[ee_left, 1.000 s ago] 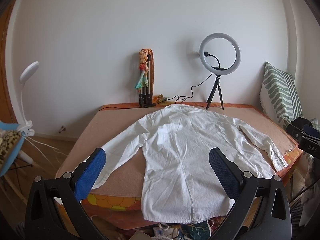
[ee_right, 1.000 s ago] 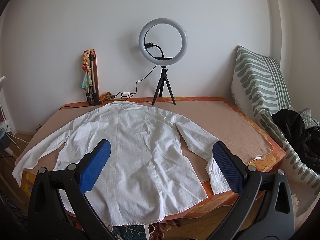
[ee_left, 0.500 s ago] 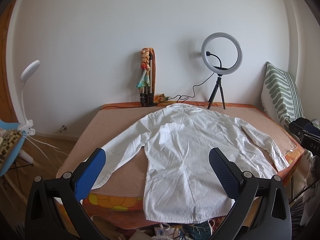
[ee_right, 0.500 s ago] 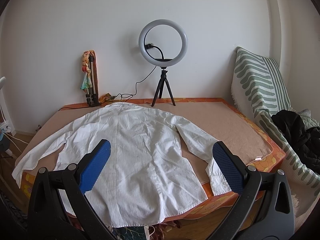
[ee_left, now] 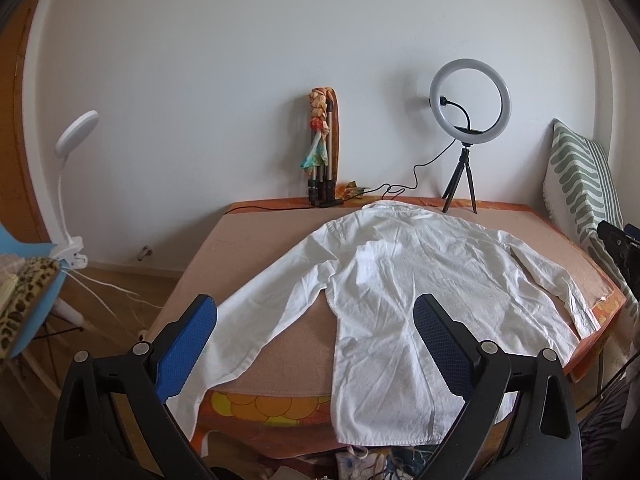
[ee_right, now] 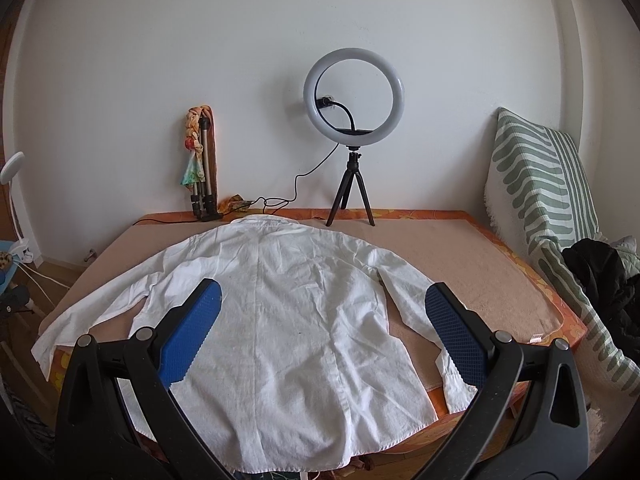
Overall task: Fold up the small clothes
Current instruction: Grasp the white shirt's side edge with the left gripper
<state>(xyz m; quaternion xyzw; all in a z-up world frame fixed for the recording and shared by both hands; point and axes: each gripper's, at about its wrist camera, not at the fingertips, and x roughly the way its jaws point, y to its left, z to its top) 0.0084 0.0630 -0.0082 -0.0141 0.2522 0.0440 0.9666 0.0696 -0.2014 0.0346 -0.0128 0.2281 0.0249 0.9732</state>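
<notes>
A white long-sleeved shirt [ee_left: 400, 280] lies flat, back up, on the tan-covered table [ee_left: 248, 240], collar toward the wall and sleeves spread. Its hem hangs over the near edge. My left gripper [ee_left: 316, 304] hovers above the shirt's left side and sleeve; its jaws are closing a little but still stand wide, with nothing between the pads. In the right wrist view the shirt [ee_right: 296, 300] fills the table [ee_right: 460, 256]. There my right gripper [ee_right: 324, 286] is open over the shirt's lower body and touches no cloth.
A ring light on a small tripod [ee_right: 354, 92] and a folded tripod wrapped in a scarf [ee_right: 200, 160] stand at the far edge by the wall. A striped cushion [ee_right: 540, 184] and a black garment [ee_right: 604, 276] lie right. A clamp lamp [ee_left: 76, 132] stands left.
Both grippers have shifted left, so the shirt and ring light sit further right in each view. The left jaws have narrowed slightly. The shirt has not moved.
</notes>
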